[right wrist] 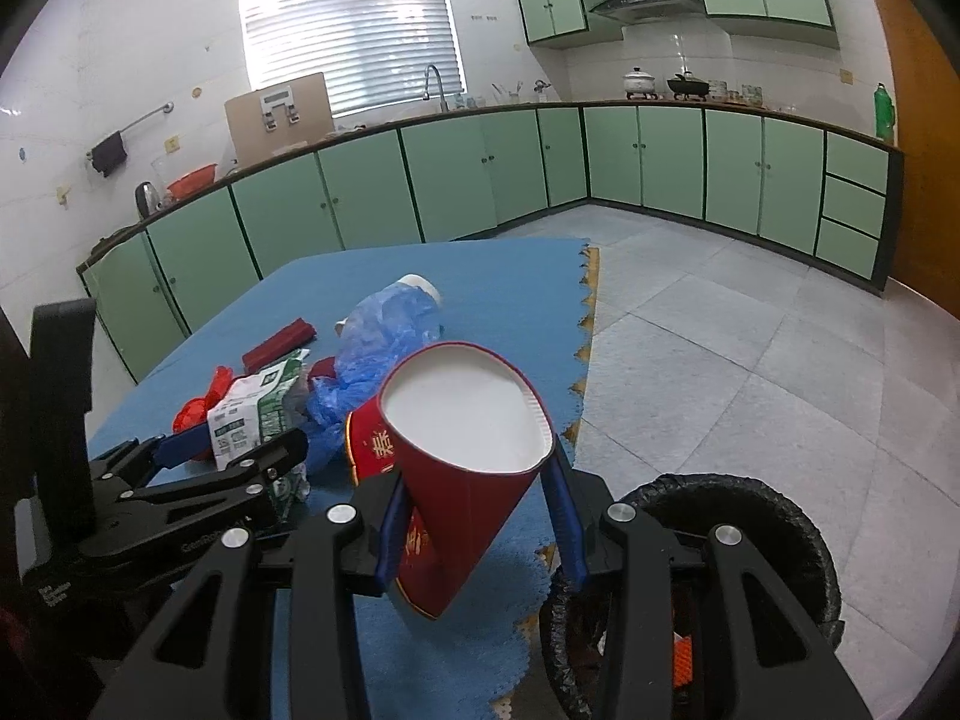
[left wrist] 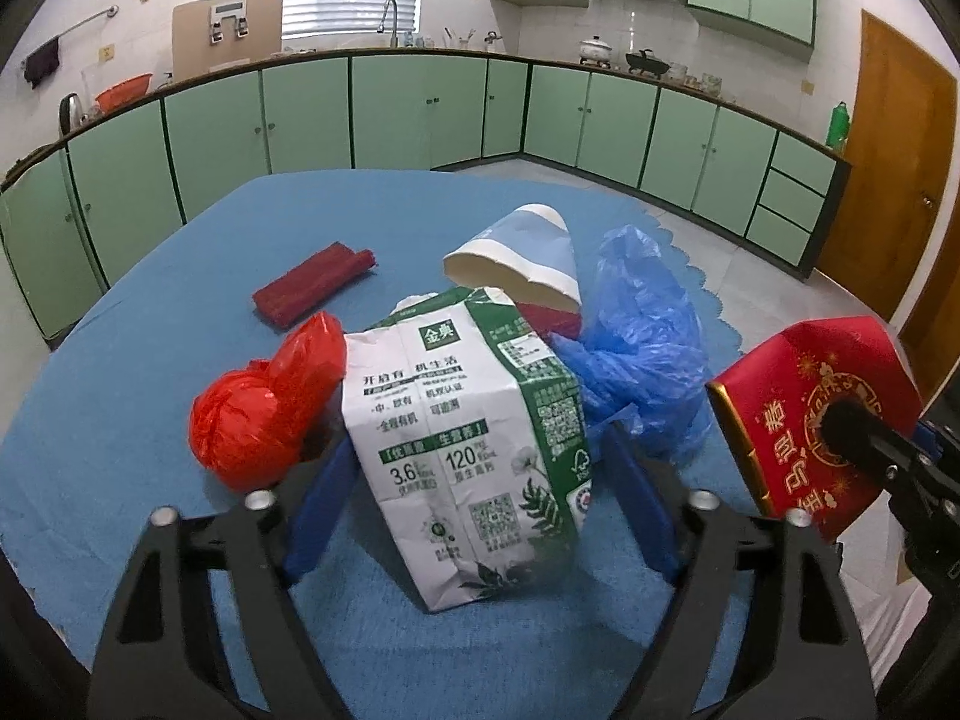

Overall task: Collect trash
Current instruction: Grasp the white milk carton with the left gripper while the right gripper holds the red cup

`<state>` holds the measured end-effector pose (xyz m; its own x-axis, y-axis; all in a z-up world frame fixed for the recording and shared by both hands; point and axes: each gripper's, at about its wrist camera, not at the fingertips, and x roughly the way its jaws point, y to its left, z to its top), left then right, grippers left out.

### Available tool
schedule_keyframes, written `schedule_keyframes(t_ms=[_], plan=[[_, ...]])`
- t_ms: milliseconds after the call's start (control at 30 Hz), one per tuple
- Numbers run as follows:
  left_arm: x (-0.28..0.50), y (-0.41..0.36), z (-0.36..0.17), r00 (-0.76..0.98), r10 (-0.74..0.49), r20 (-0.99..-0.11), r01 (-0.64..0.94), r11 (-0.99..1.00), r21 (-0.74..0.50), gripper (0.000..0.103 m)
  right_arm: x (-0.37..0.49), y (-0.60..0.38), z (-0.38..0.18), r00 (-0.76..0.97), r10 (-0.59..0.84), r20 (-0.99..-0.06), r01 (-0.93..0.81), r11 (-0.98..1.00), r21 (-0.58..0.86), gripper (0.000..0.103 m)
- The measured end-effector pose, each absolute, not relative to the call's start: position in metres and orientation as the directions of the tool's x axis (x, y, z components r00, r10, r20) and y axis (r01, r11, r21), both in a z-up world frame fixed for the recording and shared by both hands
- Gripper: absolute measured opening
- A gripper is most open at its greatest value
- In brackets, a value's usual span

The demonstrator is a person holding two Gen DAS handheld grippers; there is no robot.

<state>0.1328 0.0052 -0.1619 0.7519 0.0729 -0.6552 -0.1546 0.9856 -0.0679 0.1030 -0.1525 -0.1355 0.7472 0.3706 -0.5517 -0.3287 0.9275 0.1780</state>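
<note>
Left wrist view: the left claw [left wrist: 474,462] clamps the crumpled milk carton [left wrist: 465,438] on the blue desk [left wrist: 150,312] — gripped for binning. Beside the carton: one red bag [left wrist: 252,414], one blue bag [left wrist: 642,354], one white cup [left wrist: 516,264].

Right wrist view: the right claw [right wrist: 477,516] grips one red cup [right wrist: 462,480] beside the bin [right wrist: 774,510] — likely next in

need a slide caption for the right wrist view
Right gripper clamps a squashed red paper cup above the blue table mat, beside the black-lined trash bin.
</note>
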Motion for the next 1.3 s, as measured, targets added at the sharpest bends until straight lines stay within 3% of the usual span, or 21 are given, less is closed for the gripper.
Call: schedule_keyframes(t_ms=[267, 567, 633, 667, 700, 833, 900, 1000, 1100, 1133, 1200, 1300], plan=[[0.12, 0.01, -0.156, 0.761, 0.064, -0.646, -0.157, 0.984, -0.088, 0.072, 0.103, -0.155, -0.134, 0.746, 0.378, -0.548, -0.332, 0.925, 0.187, 0.04], [0.087, 0.007, -0.121, 0.823, 0.047, -0.565, -0.107, 0.992, -0.073, 0.07, 0.099, -0.157, -0.121, 0.763, 0.38, -0.523, -0.335, 0.924, 0.182, 0.04], [0.085, 0.004, -0.115, 0.833, 0.031, -0.552, -0.088, 0.993, -0.078, 0.063, 0.098, -0.158, -0.118, 0.767, 0.38, -0.517, -0.335, 0.924, 0.182, 0.04], [0.084, 0.003, -0.112, 0.838, 0.021, -0.546, -0.077, 0.994, -0.079, 0.039, 0.097, -0.16, -0.116, 0.77, 0.38, -0.513, -0.334, 0.924, 0.183, 0.04], [0.084, 0.001, -0.111, 0.839, -0.012, -0.543, -0.046, 0.995, -0.092, 0.027, 0.096, -0.161, -0.114, 0.773, 0.378, -0.509, -0.333, 0.925, 0.182, 0.04], [0.089, -0.001, -0.121, 0.811, -0.032, -0.584, -0.03, 0.995, -0.096, 0.028, 0.095, -0.16, -0.112, 0.775, 0.375, -0.509, -0.332, 0.927, 0.177, 0.04], [0.091, -0.001, -0.13, 0.789, -0.03, -0.614, -0.039, 0.994, -0.099, 0.044, 0.094, -0.159, -0.115, 0.773, 0.373, -0.513, -0.33, 0.927, 0.177, 0.04], [0.091, -0.001, -0.14, 0.774, -0.021, -0.633, -0.044, 0.995, -0.086, 0.056, 0.094, -0.158, -0.117, 0.769, 0.371, -0.52, -0.326, 0.928, 0.179, 0.04], [0.094, -0.002, -0.146, 0.767, -0.02, -0.642, -0.043, 0.996, -0.083, 0.056, 0.096, -0.158, -0.117, 0.768, 0.371, -0.522, -0.324, 0.928, 0.182, 0.04], [0.096, -0.002, -0.147, 0.765, -0.022, -0.644, -0.043, 0.995, -0.086, 0.054, 0.096, -0.158, -0.117, 0.769, 0.37, -0.521, -0.324, 0.929, 0.181, 0.04], [0.097, -0.001, -0.148, 0.765, -0.02, -0.644, -0.05, 0.995, -0.091, 0.025, 0.097, -0.159, -0.118, 0.769, 0.368, -0.522, -0.321, 0.929, 0.182, 0.04], [0.096, 0.001, -0.145, 0.772, -0.054, -0.634, -0.029, 0.993, -0.119, 0.014, 0.097, -0.16, -0.119, 0.771, 0.365, -0.521, -0.315, 0.931, 0.185, 0.041]])
